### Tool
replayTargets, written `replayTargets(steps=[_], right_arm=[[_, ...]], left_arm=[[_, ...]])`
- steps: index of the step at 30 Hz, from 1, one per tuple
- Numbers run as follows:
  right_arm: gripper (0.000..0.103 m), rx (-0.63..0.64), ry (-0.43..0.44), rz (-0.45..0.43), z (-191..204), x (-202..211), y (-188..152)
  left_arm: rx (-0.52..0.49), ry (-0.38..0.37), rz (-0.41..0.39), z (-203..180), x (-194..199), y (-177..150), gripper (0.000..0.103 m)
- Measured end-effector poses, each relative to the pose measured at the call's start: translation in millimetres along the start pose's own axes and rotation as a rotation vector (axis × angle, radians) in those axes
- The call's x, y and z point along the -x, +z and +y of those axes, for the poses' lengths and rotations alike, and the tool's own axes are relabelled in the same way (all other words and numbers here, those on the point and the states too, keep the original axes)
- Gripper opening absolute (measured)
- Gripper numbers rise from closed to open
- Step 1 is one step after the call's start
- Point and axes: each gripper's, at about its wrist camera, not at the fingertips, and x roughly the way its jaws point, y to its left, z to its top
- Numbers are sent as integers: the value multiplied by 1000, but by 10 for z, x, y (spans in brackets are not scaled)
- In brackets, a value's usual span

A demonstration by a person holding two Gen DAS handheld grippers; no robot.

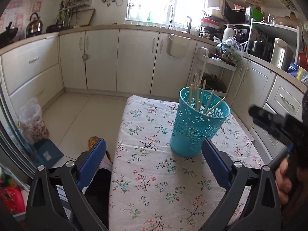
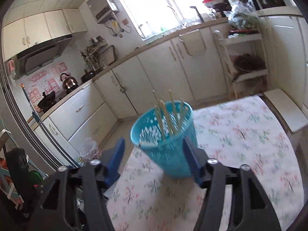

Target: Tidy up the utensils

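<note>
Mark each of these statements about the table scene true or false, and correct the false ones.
1. The turquoise perforated plastic basket stands upright on the floral tablecloth. True.
2. The pale wooden chopsticks lie flat on the cloth. False: they stand inside the basket.
3. The left tool is open and holds nothing. True.
4. The right tool grips a chopstick. False: its jaws stand apart and empty.
5. The basket is red. False: turquoise.

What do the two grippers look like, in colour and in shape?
Both are alike. The left gripper and the right gripper have black angular frames with triangular cut-outs and silver round bolts. Their fingers are flat, long and blue; one of the right's looks ribbed.
</note>
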Motion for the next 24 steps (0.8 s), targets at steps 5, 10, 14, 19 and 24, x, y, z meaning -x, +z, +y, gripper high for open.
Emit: replayTargets(steps=[5, 10, 14, 19, 24], right_arm=[[90, -6, -36, -19, 157, 571, -195], [93, 17, -63, -27, 360, 947, -305], [95, 42, -72, -27, 510, 1137, -389], [95, 55, -71, -44, 668, 1403, -481], [95, 69, -86, -65, 810, 1603, -713]], left_arm=[[-55, 73, -23, -156, 468, 70, 95], [-59, 87, -106, -252, 1005, 39, 95], [-61, 128, -62, -299, 1204, 23, 95], [-93, 124, 23, -324, 1389, -49, 95], [-101, 140, -6, -350, 1664, -229, 95]])
